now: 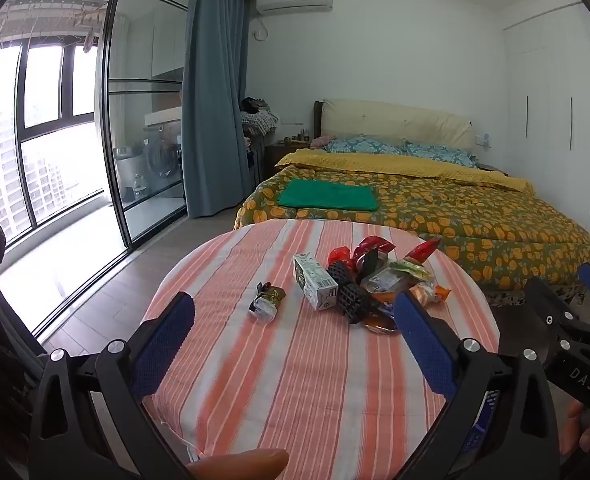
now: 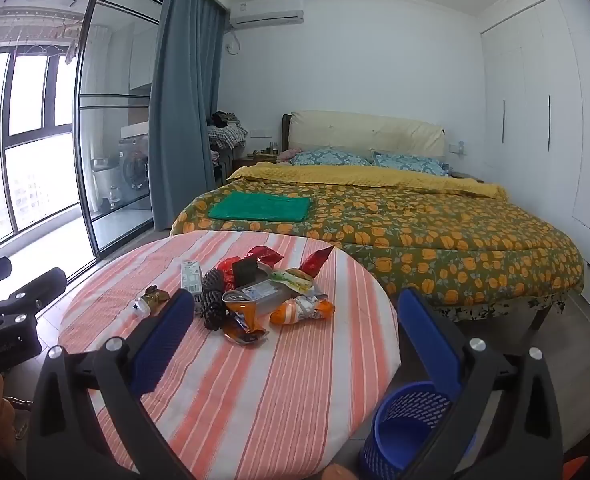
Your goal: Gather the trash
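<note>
A pile of trash lies on a round table with a striped orange and white cloth (image 1: 295,380): a small white carton (image 1: 314,285), a black mesh tube (image 1: 349,294), red wrappers (image 1: 371,248), an orange packet (image 2: 301,309), and a crumpled gold wrapper (image 1: 266,301) apart on the left. My left gripper (image 1: 295,320) is open and empty, just short of the pile. My right gripper (image 2: 293,312) is open and empty, near the table's right edge. A blue mesh bin (image 2: 405,428) stands on the floor beside the table, partly behind my right finger.
A bed (image 1: 435,208) with a yellow patterned quilt and a folded green cloth (image 1: 329,196) stands just behind the table. Glass sliding doors (image 1: 143,120) and a blue curtain (image 1: 215,100) are on the left. White wardrobes (image 2: 555,120) line the right wall.
</note>
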The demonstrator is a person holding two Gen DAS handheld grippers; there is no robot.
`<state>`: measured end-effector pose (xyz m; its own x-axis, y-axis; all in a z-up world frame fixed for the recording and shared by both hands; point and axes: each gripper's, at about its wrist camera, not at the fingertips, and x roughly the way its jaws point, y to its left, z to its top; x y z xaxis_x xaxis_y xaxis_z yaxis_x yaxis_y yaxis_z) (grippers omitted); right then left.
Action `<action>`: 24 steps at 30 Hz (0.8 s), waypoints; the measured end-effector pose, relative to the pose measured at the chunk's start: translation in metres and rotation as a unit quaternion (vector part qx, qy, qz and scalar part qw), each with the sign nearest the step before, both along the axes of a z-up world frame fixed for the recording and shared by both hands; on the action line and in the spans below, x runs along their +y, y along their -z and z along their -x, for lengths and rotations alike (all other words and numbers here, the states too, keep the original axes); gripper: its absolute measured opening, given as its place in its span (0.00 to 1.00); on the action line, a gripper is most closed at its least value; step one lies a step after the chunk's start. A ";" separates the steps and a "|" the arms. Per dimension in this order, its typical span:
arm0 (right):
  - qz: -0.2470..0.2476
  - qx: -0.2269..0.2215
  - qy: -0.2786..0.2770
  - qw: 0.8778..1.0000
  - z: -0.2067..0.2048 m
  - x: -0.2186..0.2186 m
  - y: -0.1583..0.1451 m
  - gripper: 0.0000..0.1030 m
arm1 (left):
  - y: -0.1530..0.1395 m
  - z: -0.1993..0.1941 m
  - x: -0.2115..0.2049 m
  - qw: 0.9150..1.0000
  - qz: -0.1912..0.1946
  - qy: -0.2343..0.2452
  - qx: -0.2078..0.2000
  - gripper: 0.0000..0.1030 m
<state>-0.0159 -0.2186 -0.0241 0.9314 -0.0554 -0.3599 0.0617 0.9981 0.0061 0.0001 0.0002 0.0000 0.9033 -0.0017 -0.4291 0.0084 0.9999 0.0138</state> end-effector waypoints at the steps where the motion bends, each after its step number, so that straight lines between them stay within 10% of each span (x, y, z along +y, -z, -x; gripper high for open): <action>1: 0.000 0.000 0.000 1.000 -0.001 0.000 0.000 0.96 | 0.000 0.000 0.000 1.000 0.000 0.000 0.001 0.96; 24: 0.000 -0.019 -0.003 1.000 0.007 0.002 -0.004 0.96 | 0.000 -0.001 -0.001 1.000 -0.003 0.000 -0.001 0.96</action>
